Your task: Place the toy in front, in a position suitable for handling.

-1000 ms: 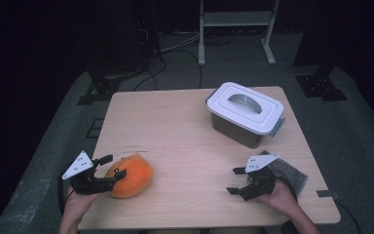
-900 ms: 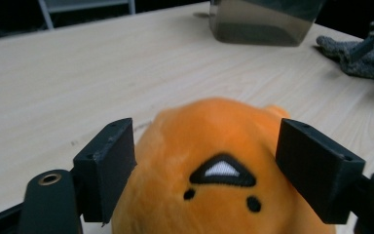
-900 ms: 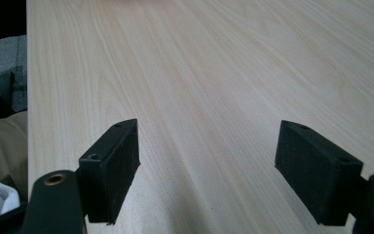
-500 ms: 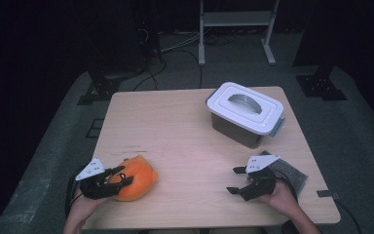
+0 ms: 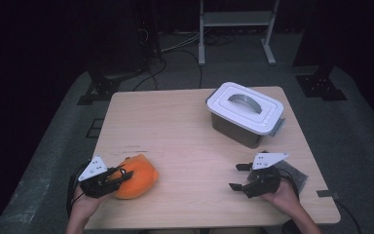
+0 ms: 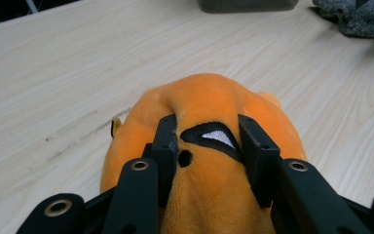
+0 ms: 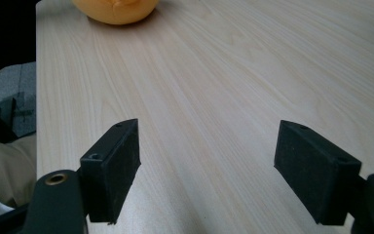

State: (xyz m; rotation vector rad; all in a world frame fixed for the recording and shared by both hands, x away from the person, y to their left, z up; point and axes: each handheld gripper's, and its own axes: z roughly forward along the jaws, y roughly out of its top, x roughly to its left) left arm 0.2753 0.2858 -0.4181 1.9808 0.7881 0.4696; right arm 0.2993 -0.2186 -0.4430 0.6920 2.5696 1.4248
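Two tongs are at work over the bench [image 5: 185, 131], and the left tongs [image 6: 209, 141] carry the step in hand: their black jaws are pinched on a fold of the orange plush toy [image 5: 135, 176], which lies on the wood at the near left corner. In the left gripper view the pads sit either side of a raised ridge of fabric, right beside an embroidered black-and-white eye patch, and the plush bulges between them. That reads as a grip taken on the soft skin of the toy, not around its body.

To do this well, the person would likely want the pinch deep enough that the fold does not slide out when the toy leaves the bench; plush gives under load, so a slow straight lift, with the tongs held level, seems the safer way. A jerk could pull the fabric free.

The right tongs [image 5: 246, 178] rest near the right front edge with their jaws spread wide and nothing between them, close to a grey cloth [image 5: 294, 171]. The lidded white and grey box [image 5: 246, 113] stands well apart from the toy at the far right, its lid on.
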